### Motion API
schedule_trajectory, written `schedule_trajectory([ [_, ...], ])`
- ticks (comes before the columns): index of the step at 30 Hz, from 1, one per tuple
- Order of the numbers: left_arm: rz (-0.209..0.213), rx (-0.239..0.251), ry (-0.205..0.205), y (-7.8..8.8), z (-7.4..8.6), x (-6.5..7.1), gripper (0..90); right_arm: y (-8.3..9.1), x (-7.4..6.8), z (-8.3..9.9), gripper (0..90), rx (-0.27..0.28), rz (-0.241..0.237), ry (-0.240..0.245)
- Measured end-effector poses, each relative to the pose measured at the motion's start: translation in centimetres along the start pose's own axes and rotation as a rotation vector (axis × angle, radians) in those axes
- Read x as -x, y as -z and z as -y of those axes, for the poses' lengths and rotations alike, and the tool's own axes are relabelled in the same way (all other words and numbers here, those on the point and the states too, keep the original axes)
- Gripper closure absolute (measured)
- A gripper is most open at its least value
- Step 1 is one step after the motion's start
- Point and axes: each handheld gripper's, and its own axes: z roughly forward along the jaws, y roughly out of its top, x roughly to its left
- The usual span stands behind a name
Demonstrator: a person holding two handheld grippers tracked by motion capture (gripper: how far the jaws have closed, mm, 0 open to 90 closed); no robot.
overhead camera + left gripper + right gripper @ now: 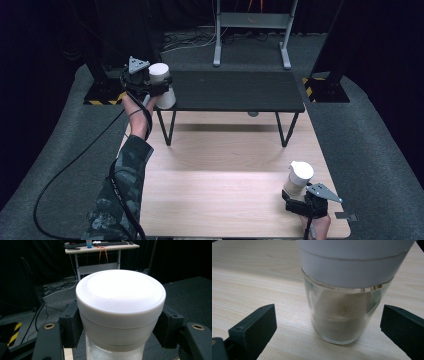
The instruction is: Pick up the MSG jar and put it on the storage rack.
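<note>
Two tools work at once: from the high view, the left tool (159, 86) at ten o'clock grips a white-capped jar (161, 85) beside the black shelf (235, 90). Its own view shows pads clamped on the cap (120, 300); keep it upright. Right tool view: jaws gape around a second jar (344, 312) on the table (262, 287); centre before closing.

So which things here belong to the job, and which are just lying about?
In the job:
- white-lidded jar clamped in the left claw
- second glass jar between the open right claw

Lying about:
- black shelf
- small metal plate
</note>
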Motion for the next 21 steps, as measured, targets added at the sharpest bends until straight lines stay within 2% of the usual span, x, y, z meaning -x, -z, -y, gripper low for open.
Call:
schedule_trajectory([
  [4,-0.002,-0.015,0.000,0.1,-0.4,0.1,33.9,0.0,0.0,0.0,0.0,0.000,-0.001,0.000],
  [6,-0.009,-0.040,-0.009,0.1,-0.9,0.2,33.5,0.0,0.0,0.0,0.0,0.000,0.000,0.000],
  [11,-0.009,-0.095,0.006,0.0,-1.4,0.0,17.1,0.0,0.0,0.0,0.0,0.001,-0.001,0.000],
  [14,-0.002,-0.147,0.015,0.0,-2.1,-0.3,8.5,0.0,0.0,0.0,0.0,0.000,-0.001,0.000],
  [16,-0.002,-0.192,0.002,0.0,-2.6,-0.2,3.3,0.0,0.0,0.0,0.0,0.000,-0.001,-0.001],
  [21,0.017,-0.270,-0.010,0.3,-3.4,-0.4,0.2,0.0,0.0,0.0,0.0,0.002,0.000,0.000],
])
